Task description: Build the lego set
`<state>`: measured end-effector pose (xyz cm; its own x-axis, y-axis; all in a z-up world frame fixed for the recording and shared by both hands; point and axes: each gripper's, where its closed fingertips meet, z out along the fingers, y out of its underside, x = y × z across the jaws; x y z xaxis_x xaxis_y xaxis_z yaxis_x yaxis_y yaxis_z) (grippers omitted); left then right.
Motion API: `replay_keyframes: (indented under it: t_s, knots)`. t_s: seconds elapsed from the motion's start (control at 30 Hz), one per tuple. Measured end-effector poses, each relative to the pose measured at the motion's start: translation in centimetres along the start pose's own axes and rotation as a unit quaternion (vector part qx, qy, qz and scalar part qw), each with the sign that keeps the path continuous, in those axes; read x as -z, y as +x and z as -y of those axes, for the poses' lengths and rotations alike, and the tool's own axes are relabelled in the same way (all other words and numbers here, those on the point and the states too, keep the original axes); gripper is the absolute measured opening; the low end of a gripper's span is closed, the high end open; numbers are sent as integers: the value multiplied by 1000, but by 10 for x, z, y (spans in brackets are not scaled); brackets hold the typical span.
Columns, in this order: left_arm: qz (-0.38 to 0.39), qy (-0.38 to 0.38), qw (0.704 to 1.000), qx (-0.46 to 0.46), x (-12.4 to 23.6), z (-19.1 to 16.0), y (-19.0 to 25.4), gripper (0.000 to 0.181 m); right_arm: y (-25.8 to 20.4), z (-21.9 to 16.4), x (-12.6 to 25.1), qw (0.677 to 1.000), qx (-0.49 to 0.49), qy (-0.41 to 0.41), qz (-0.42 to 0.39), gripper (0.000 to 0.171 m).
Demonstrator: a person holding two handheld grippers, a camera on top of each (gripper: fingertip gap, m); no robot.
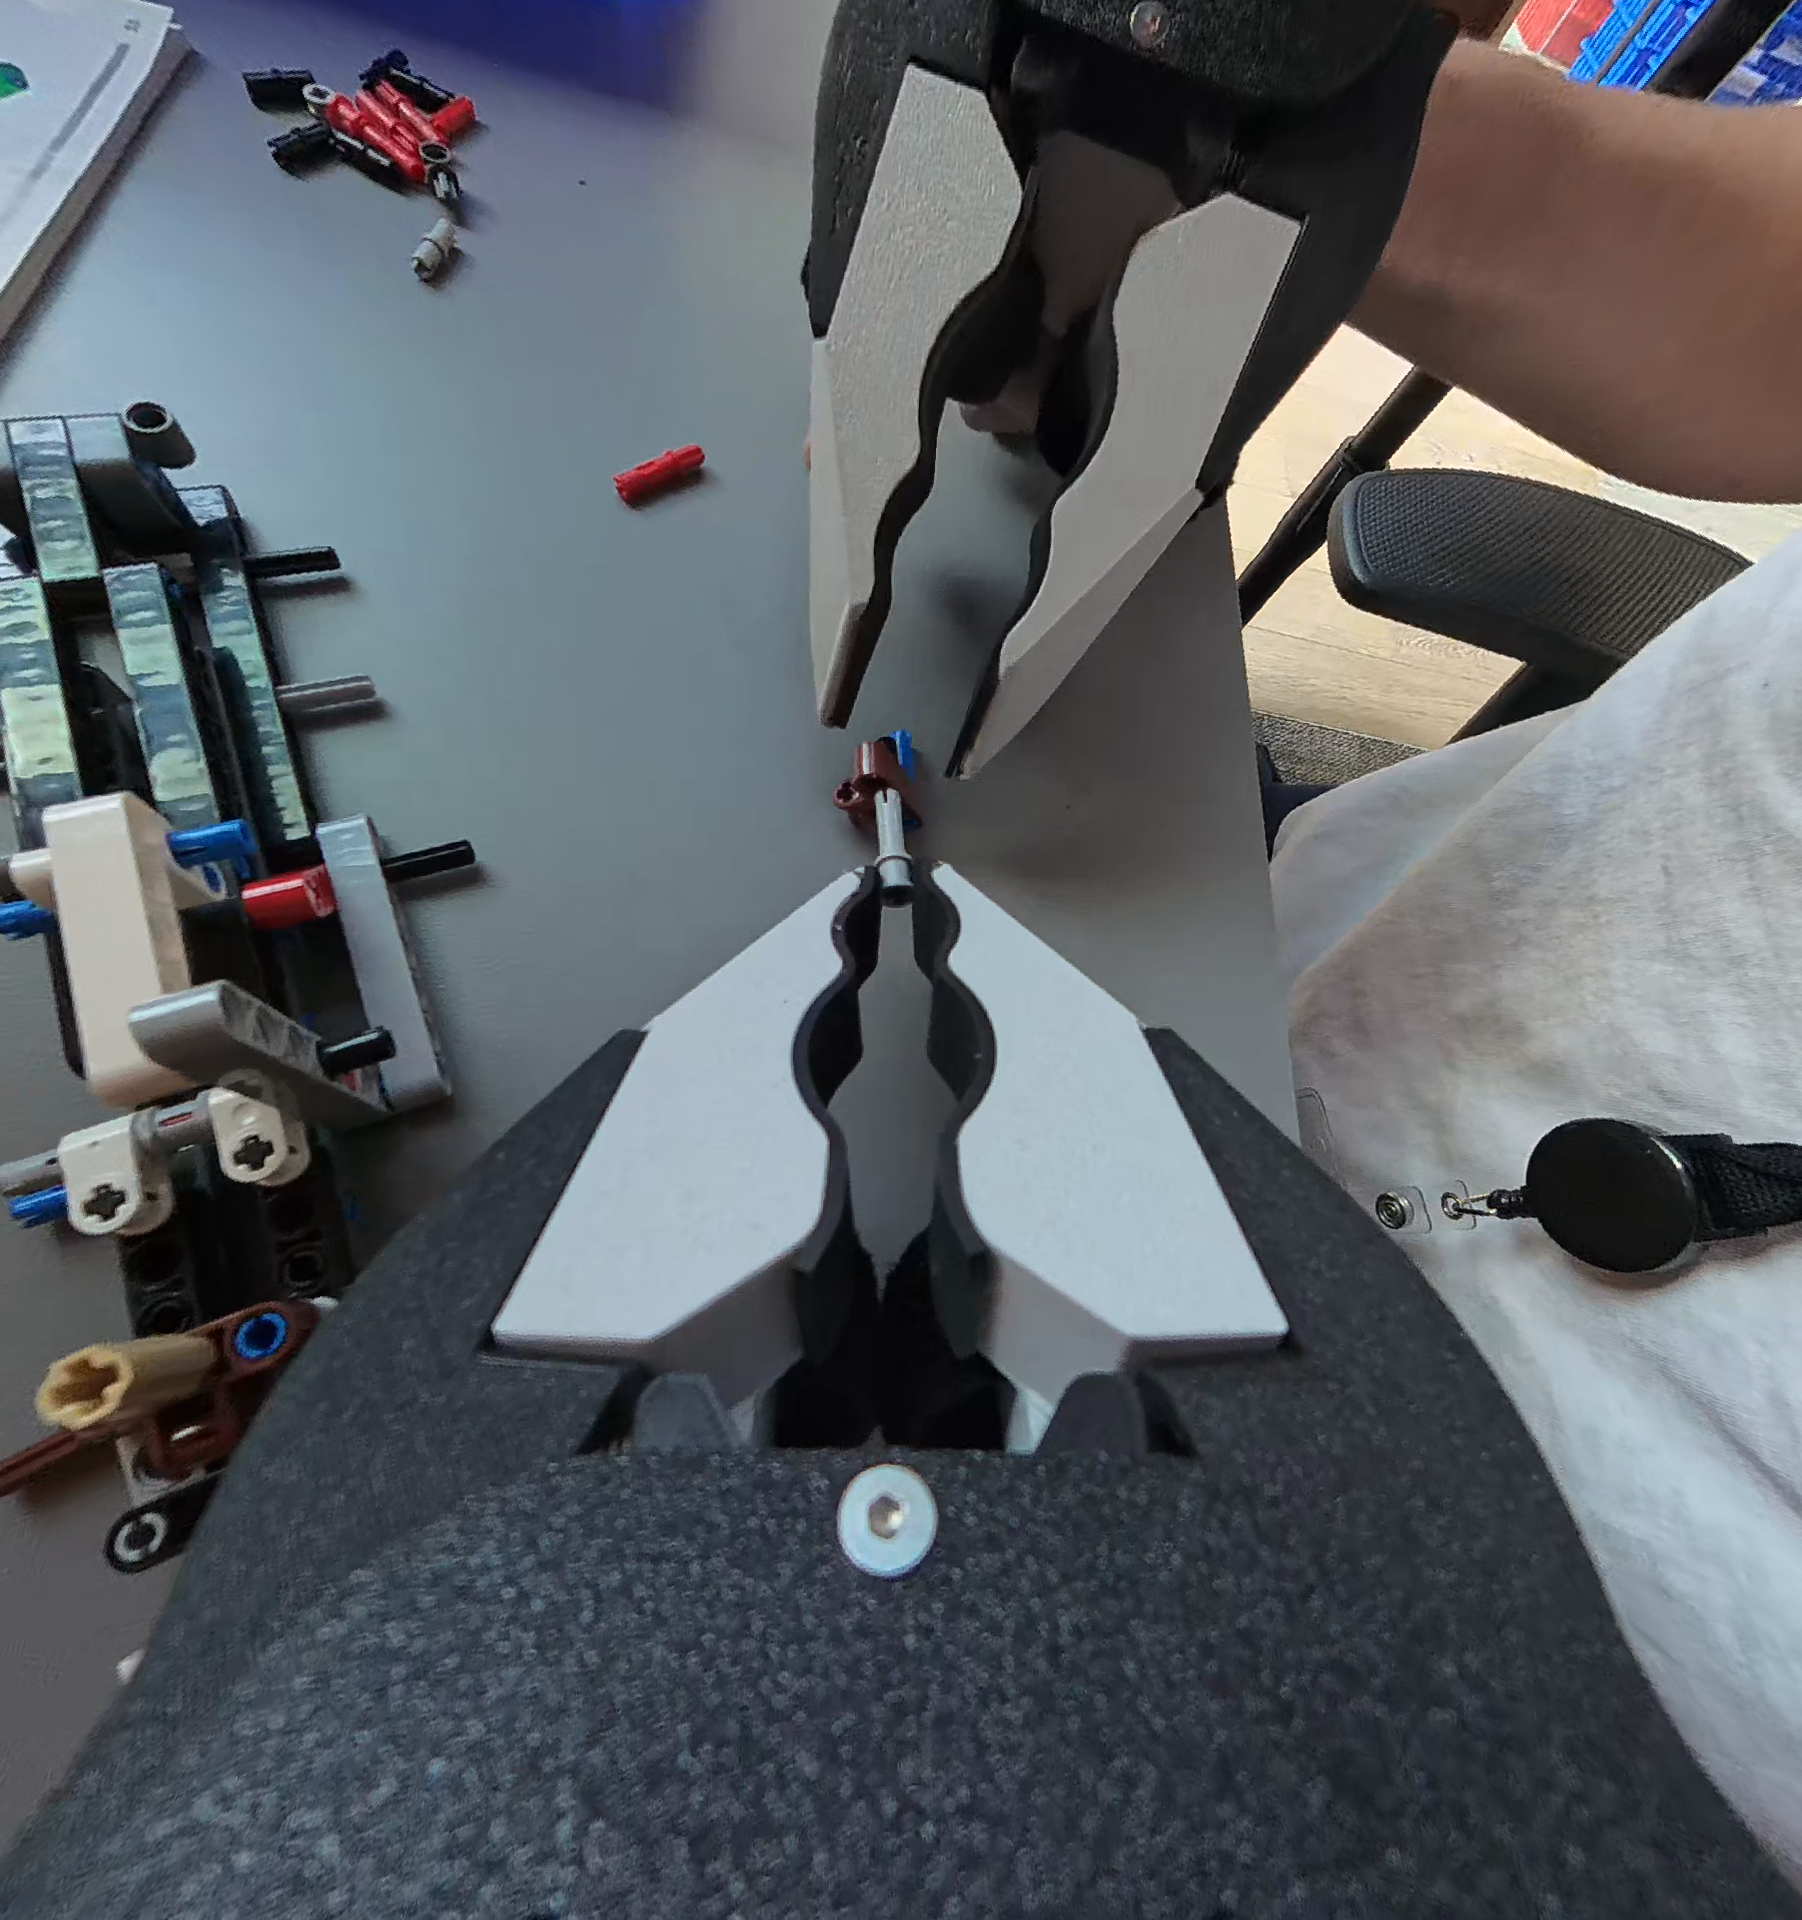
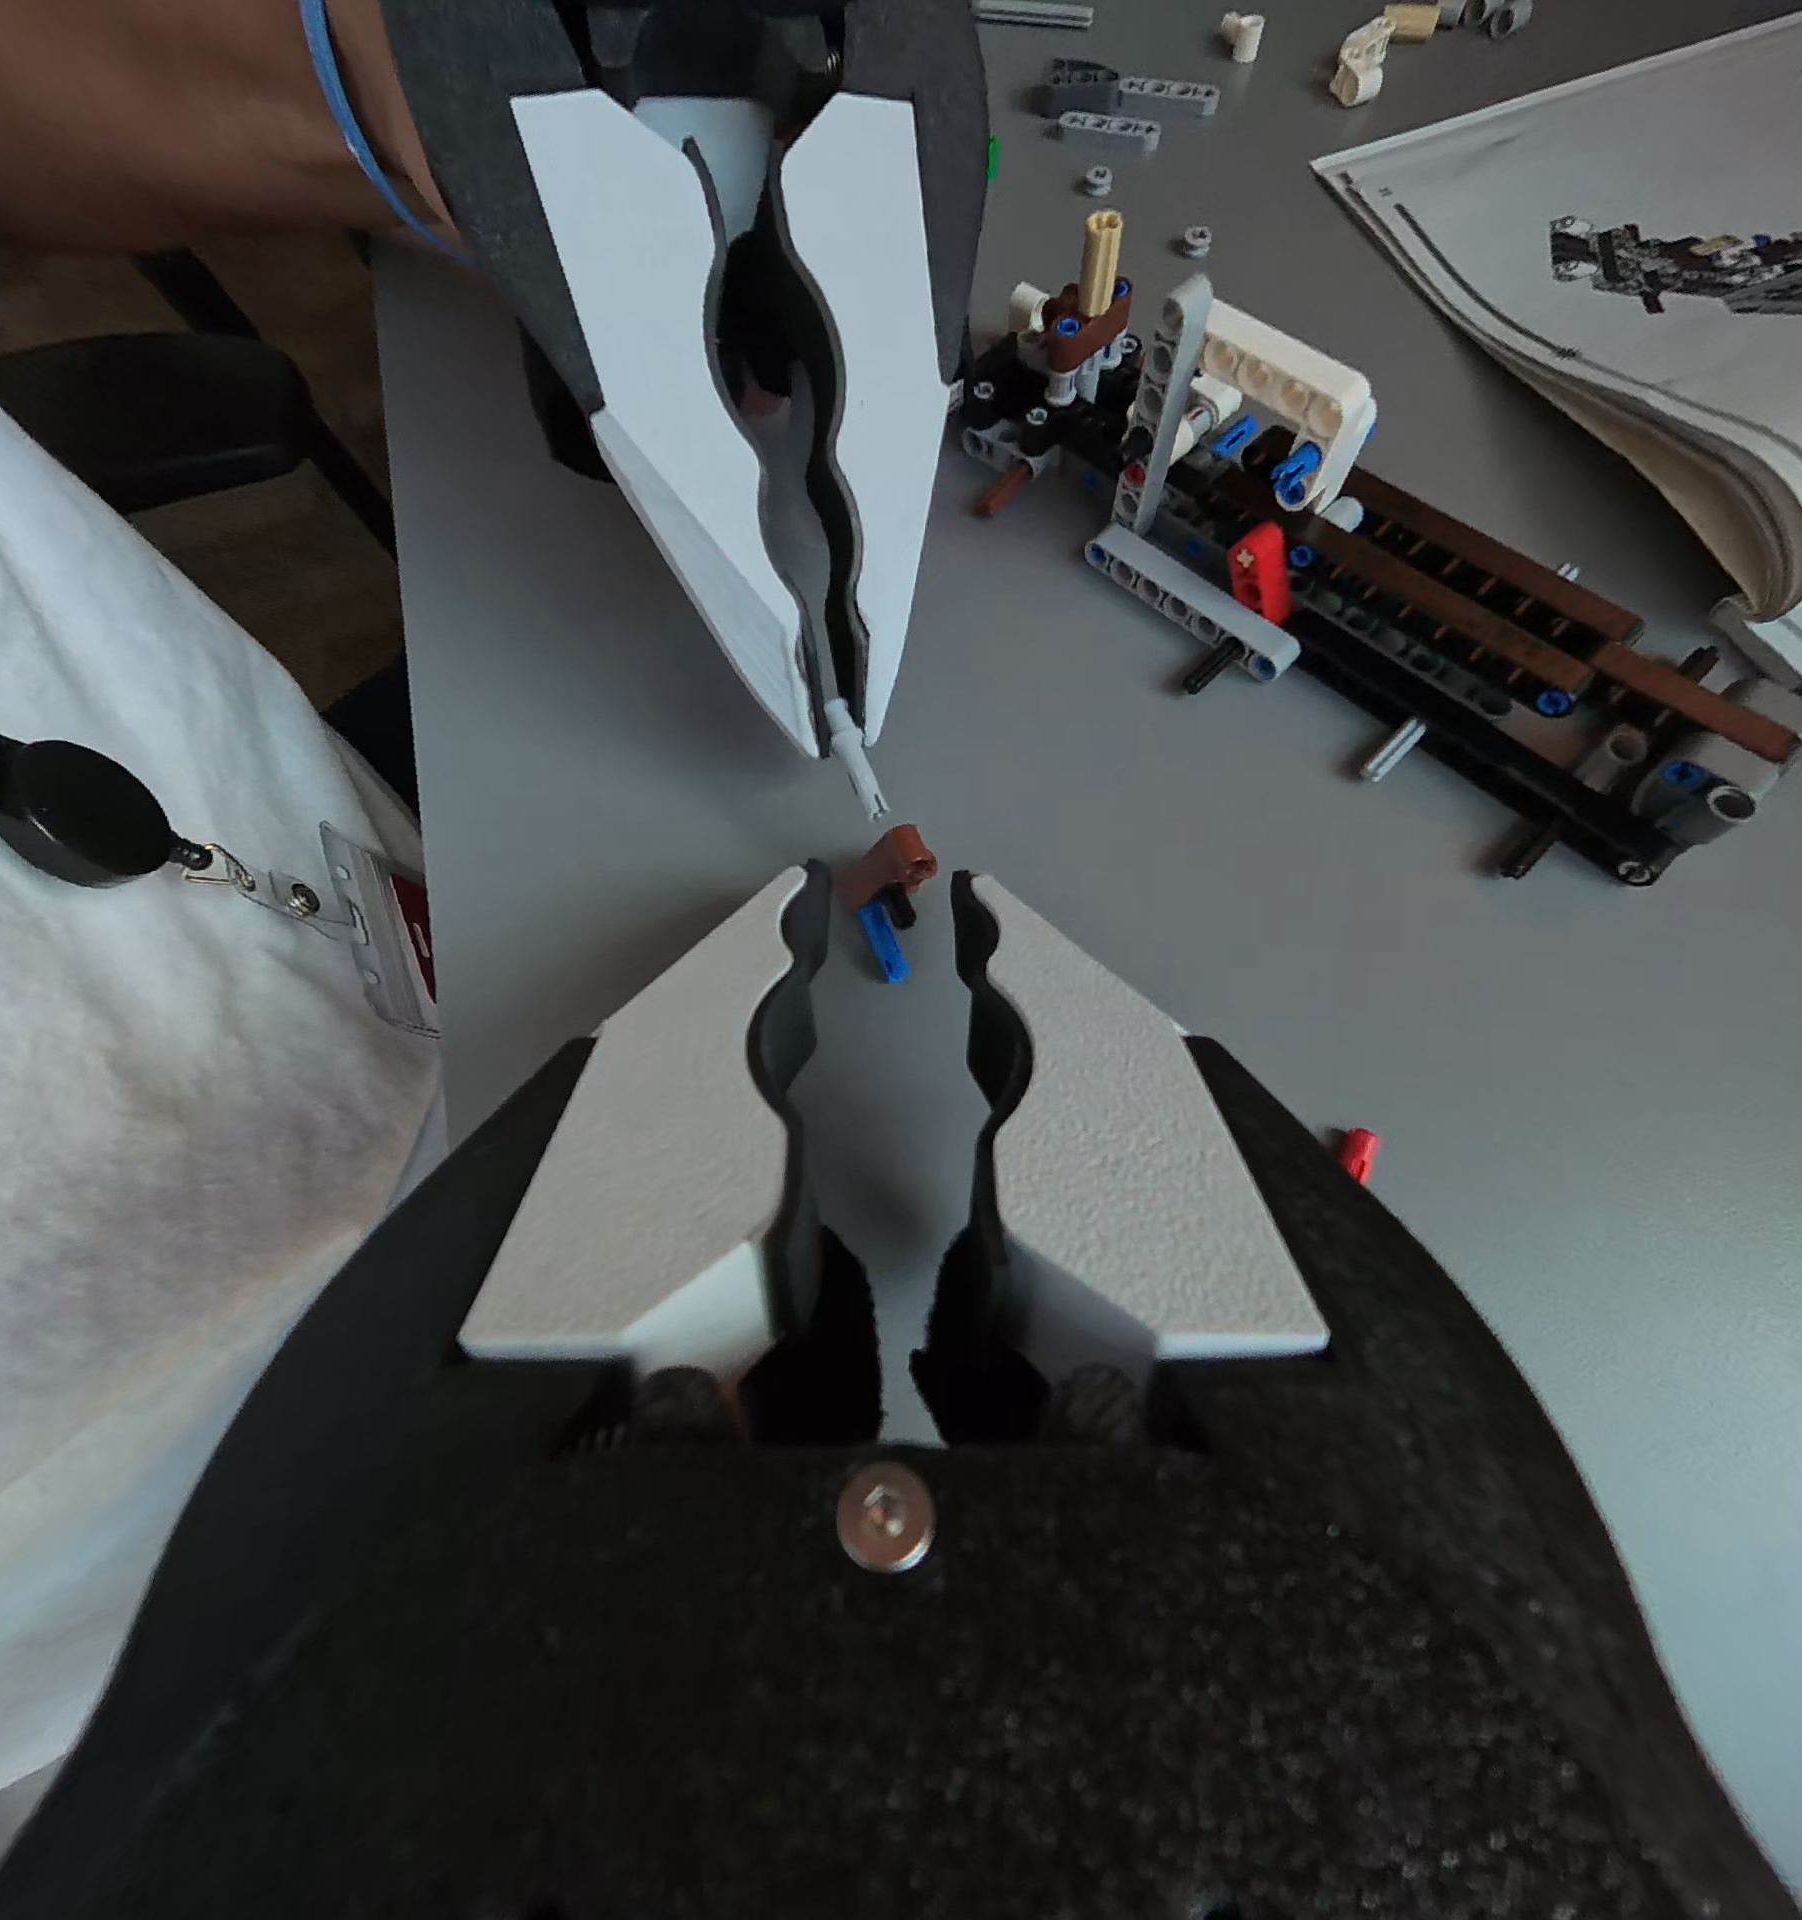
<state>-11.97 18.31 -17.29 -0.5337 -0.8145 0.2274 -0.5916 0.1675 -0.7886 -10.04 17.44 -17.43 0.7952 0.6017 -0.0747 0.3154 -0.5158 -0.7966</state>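
Left claw [image 1: 895,878]: clamped on grey pin [image 1: 891,840] | Right claw [image 2: 886,883]: held apart around brown connector [image 2: 892,860] | Worktop [image 2: 1292,987]: connector rested

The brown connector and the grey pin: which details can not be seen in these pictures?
- Grey pin, both views: rear end hidden between the left gripper's fingertips.
- Brown connector, both views: too small to tell whether the pin has entered it.
- Red pin, right wrist view: partly hidden behind the right gripper.
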Motion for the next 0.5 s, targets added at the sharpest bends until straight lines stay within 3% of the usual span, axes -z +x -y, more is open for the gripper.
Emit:
replay_keyframes:
  t_s: [0.03,0.2,0.5]
  knots:
    - [-4,2,1000,3,1,1,0,4,0,0,0,1000,-1,-2,6,23]
    - [-25,-9,1000,15,0,-2,3,4,-1,1,-5,998,4,-12,54,23]
    - [-33,-21,999,35,-3,-5,0,4,-3,1,-9,993,45,-29,109,8]
